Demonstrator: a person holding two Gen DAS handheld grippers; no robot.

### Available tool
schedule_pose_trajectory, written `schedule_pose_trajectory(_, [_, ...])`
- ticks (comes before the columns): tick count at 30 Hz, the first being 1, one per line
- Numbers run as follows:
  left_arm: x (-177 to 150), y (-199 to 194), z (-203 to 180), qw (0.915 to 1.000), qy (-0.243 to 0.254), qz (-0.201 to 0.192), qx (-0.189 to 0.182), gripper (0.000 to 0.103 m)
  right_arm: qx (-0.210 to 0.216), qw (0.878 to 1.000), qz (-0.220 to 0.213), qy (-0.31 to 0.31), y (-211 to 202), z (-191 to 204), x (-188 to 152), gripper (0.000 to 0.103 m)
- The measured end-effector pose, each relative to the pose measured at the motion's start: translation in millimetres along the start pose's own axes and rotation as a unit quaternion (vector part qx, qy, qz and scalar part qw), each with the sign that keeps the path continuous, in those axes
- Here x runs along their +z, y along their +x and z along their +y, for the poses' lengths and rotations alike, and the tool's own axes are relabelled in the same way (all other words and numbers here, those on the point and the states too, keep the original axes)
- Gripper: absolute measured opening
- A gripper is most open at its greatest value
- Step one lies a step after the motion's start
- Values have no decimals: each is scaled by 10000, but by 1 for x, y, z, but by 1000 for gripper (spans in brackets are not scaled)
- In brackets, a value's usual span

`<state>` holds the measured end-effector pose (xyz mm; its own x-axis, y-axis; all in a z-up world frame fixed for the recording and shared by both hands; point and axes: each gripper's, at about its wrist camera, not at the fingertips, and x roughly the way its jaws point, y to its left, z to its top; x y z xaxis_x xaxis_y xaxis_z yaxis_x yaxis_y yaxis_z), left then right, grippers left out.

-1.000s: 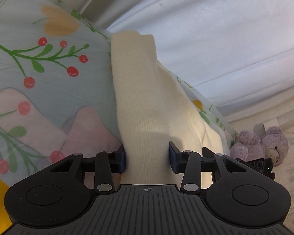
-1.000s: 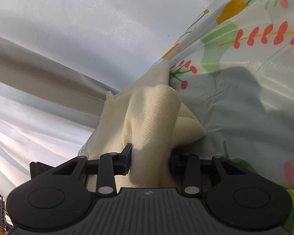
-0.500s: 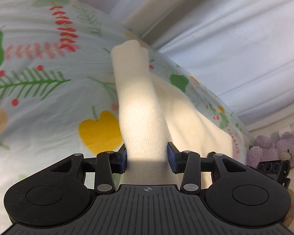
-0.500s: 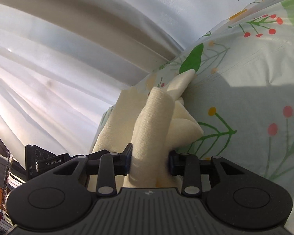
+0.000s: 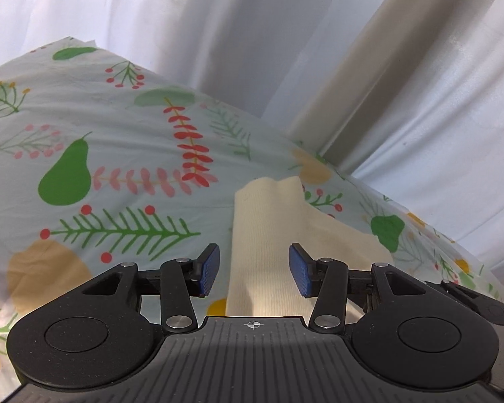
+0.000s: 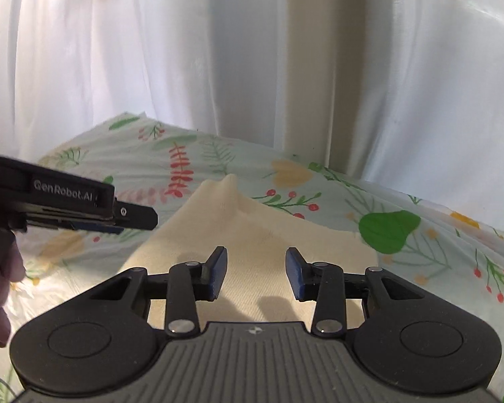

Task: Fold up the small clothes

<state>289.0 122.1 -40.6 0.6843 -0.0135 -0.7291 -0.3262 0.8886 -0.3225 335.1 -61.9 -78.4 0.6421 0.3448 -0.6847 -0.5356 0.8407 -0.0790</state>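
A cream knit garment lies folded on the leaf-and-fruit printed bedsheet. My left gripper is open, its blue pads either side of the cloth's near edge without pinching it. My right gripper is also open, hovering over the same garment, which lies flat with a small peak at its far end. The left gripper also shows from the side at the left of the right wrist view, held by a hand.
White curtains hang behind the bed, with a beige upright post between them. The bedsheet spreads on both sides of the garment.
Both grippers were shut on the cream garment and carrying it over; now both have opened and let it go, and it lies folded on the sheet.
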Motion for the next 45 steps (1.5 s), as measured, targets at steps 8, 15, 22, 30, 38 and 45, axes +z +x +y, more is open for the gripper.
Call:
schedule_pose_trajectory(8, [-10,49,-25,9975,569,63,406,68,-659,9921,-475,958,0,-29,-32,1])
schedule_pose_trajectory(15, [-12,58,-30,9949,774,11,648,80,-626,9920,-426,1011,2,-31,-30,1])
schedule_pose_trajectory(22, [-6,57,-37,9921,1048,84,687,76,-473,9951,-355,798,-6,-20,-9,5])
schedule_pose_trajectory(30, [-1,74,-42,9862,1336,-47,977,85,-624,9963,-95,591,23,-24,-4,5])
schedule_pose_trajectory(38, [4,76,-21,9937,767,31,821,98,-869,9917,-185,928,24,-42,-11,33])
schedule_pose_trajectory(45, [-32,-13,21,9991,417,25,-75,85,-126,9728,-668,2215,-86,-58,-73,39])
